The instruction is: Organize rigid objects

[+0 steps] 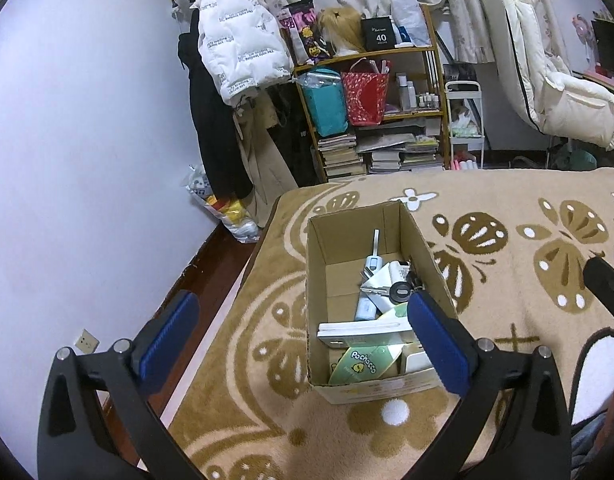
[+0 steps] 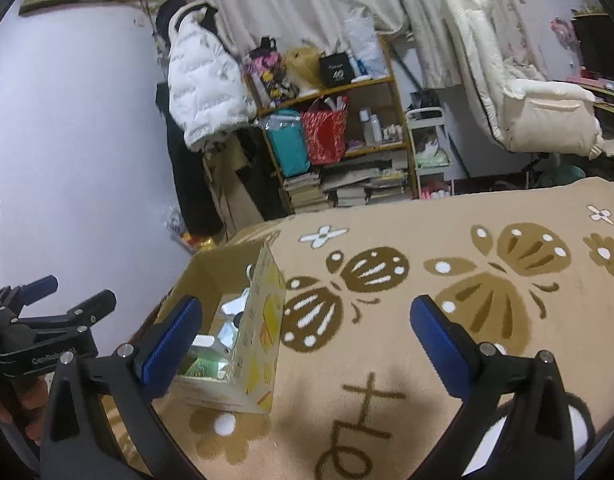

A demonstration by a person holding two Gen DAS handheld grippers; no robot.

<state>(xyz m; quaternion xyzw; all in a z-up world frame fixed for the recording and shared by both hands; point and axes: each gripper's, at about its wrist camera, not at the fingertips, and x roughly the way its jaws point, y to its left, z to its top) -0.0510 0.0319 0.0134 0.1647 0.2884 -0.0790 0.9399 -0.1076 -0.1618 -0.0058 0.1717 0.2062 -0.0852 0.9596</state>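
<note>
Both claws are spread wide with nothing between the pads, so nothing is being carried right now. Going big to small: the bed with the butterfly blanket carries everything, and the cardboard box sits toward its left edge, near the corner by the wall. Its long axis runs away from the cameras, roughly parallel to that left edge. The left claw is the nearer one, pretty much over the box's near end and pointing down along its length. The right claw is off to the box's right over bare blanket, with the box beside its left finger. Inside the box there's a white flat case, a green Pochacco pack, keys and some small bottles. I can't spot any loose items left on the blanket, so I'd guess the sorting is about done.
</note>
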